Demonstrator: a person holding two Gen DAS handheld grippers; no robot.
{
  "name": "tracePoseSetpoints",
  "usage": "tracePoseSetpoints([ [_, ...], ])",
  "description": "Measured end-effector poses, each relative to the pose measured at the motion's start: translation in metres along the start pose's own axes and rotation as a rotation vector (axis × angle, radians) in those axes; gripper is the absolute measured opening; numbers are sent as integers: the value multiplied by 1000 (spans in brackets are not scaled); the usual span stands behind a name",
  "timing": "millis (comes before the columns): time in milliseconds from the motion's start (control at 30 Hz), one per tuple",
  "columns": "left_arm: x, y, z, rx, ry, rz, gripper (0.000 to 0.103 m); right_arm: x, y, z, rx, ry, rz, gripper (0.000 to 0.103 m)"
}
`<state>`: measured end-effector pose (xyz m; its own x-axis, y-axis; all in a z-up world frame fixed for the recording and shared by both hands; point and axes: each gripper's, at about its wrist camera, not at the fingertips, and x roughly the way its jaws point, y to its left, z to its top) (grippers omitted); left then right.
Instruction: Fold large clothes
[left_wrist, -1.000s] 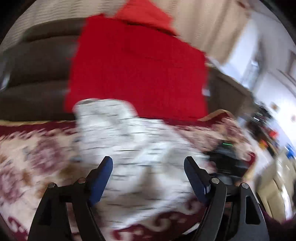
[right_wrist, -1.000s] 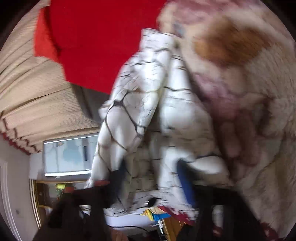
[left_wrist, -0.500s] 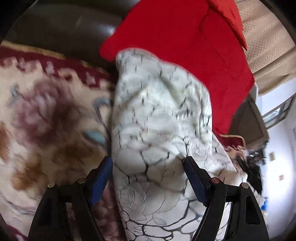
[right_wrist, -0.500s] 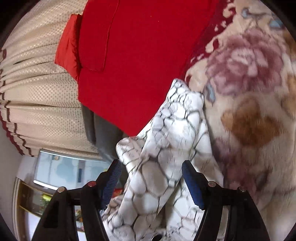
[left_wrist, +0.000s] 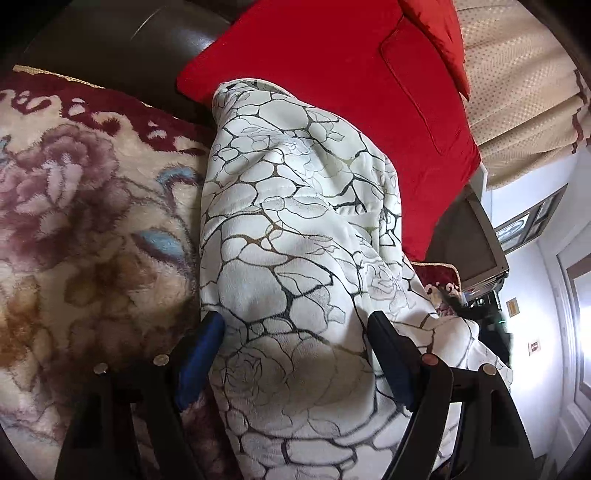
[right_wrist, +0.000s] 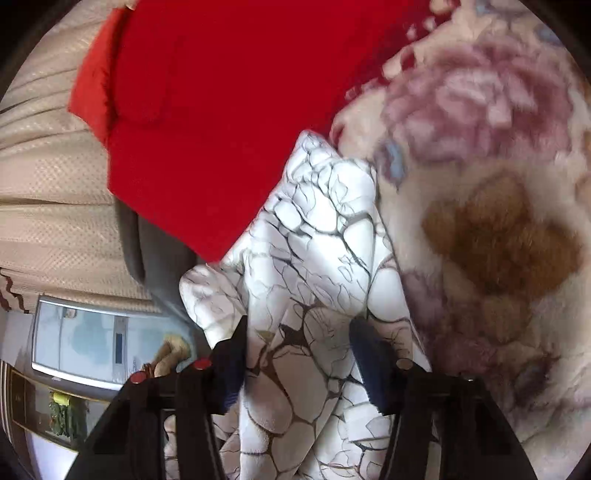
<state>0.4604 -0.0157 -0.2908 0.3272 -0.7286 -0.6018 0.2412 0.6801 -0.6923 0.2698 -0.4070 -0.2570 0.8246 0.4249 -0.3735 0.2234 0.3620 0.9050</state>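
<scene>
A white garment (left_wrist: 295, 229) with a dark crackle and rose print lies bunched on a floral plush blanket (left_wrist: 74, 221). My left gripper (left_wrist: 295, 328) is open, its blue-padded jaws either side of a fold of the garment. In the right wrist view the same garment (right_wrist: 317, 236) runs between the jaws of my right gripper (right_wrist: 299, 332), which is open and straddles the cloth. Whether either gripper's pads touch the cloth I cannot tell.
A red cushion (left_wrist: 351, 81) leans on a dark sofa back (left_wrist: 110, 40) behind the garment; it also shows in the right wrist view (right_wrist: 221, 110). Beige curtains (right_wrist: 48, 206) hang behind. The floral blanket (right_wrist: 498, 221) spreads to the right.
Both grippers have swung in closer over the garment, which now fills the space between each pair of jaws. The jaws have stayed open.
</scene>
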Motion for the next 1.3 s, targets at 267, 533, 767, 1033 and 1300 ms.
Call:
tracePoseSetpoints([
  [267,-62,1,-2,60,-66,80,80,17,96,8,-378,119,-8,73],
  [533,-40,20,-20,35,52,112,80,136,110,2,-337,439,-129,75],
  [767,-35,18,-32,17,50,69,76,151,129,-33,-510,389,-177,10],
  [1033,13,-69,-48,237,55,141,81,64,99,3,-487,179,-241,8],
  [1300,45,-130,-71,482,98,266,85,23,-17,37,-263,109,-290,8],
])
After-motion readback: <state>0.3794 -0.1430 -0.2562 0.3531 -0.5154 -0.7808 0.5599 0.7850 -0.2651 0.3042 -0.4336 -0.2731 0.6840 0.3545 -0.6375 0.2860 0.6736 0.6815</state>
